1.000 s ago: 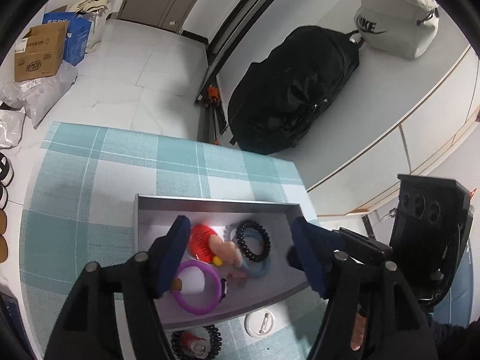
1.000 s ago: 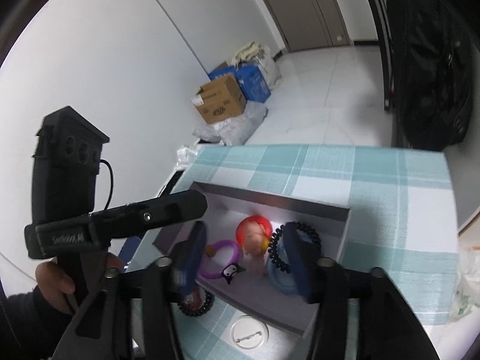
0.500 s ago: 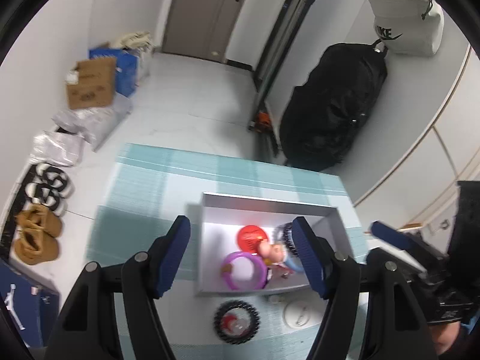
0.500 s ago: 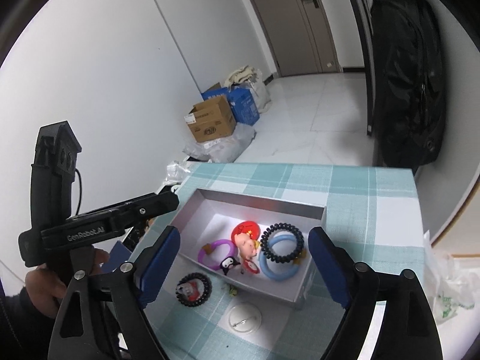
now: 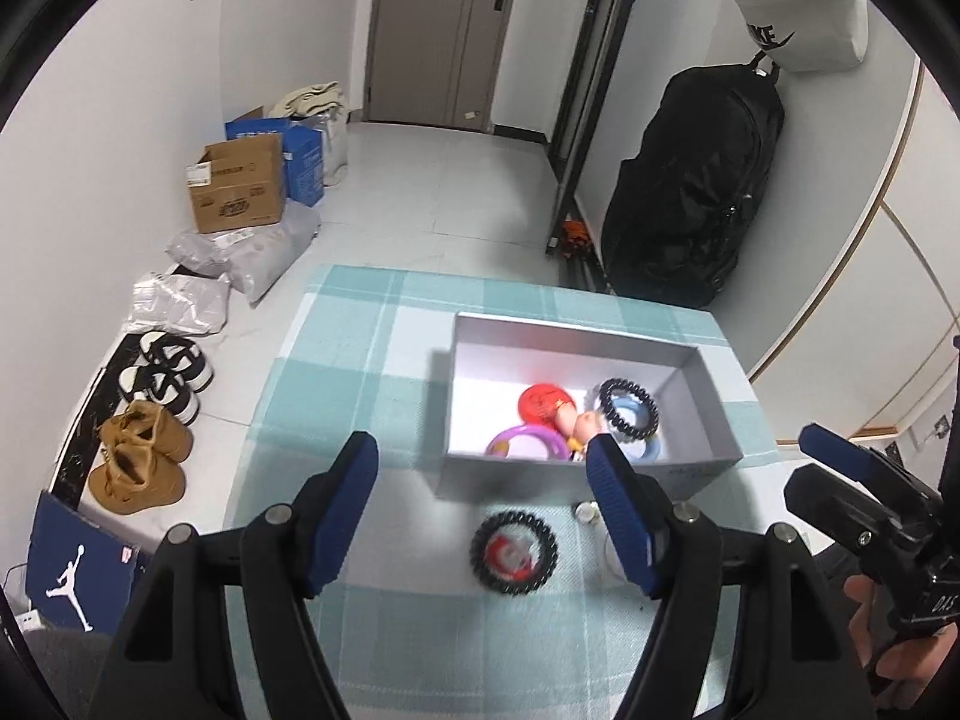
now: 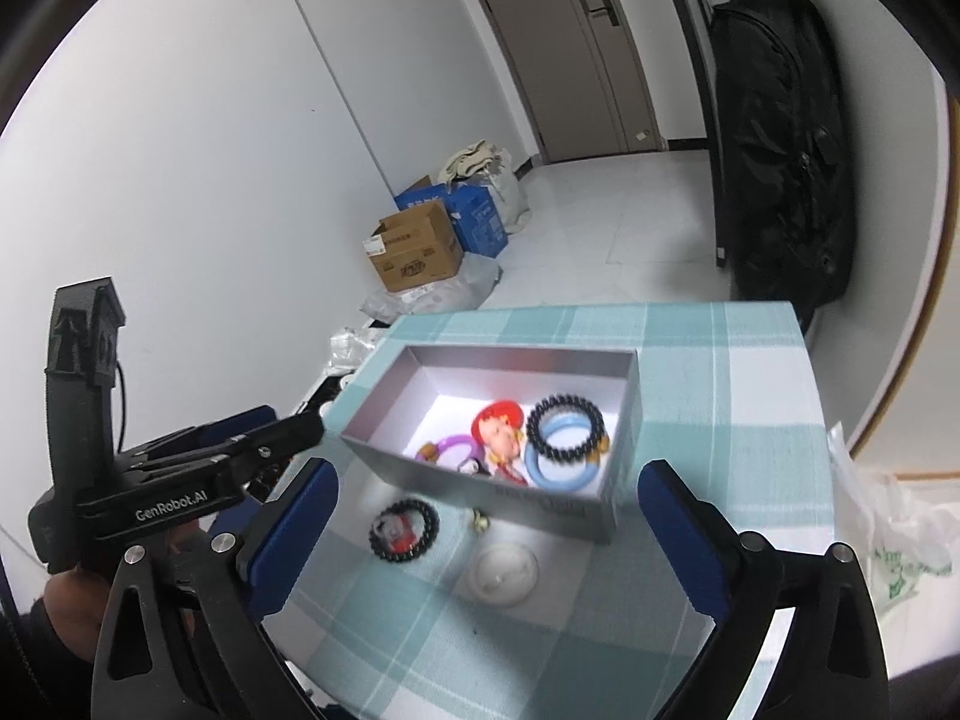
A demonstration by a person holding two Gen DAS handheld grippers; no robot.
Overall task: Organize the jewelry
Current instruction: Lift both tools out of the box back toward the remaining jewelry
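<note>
Held the left gripper (image 5: 480, 453) released and empty over a teal-and-white checked tablecloth (image 5: 360, 360), pointed down toward the work.

Left outside, just short of its blue pads and between them: a black coiled hair tie ringed around a red-and-white charm (image 5: 513, 552). Left loose to the right of that, close to the right-hand pad: a small pale bead-like piece (image 5: 585, 513), too blurred to name, and a flat white round badge (image 6: 503, 570), half hidden behind that pad in the left wrist view.

Already gathered just beyond the fingertips, inside a grey open-topped cardboard box (image 5: 510, 477), from left to right: a purple plastic bangle (image 5: 528, 444), a red-haired doll figure (image 5: 549, 405), a black spiral hair tie (image 5: 627, 408) laid over a light blue plastic bangle (image 6: 561, 465).

Spread the right gripper (image 6: 486, 474) wide only just then, with nothing caught between its pads; kept it released on the near side of the box, with the charm-bearing tie ahead of its left pad and the badge nearly centred below the opening.

Judged a little past halfway: four pieces boxed, roughly three on the cloth and not yet picked up. Judged the tie with the charm the likeliest next pick, as the piece nearest both claws.
</note>
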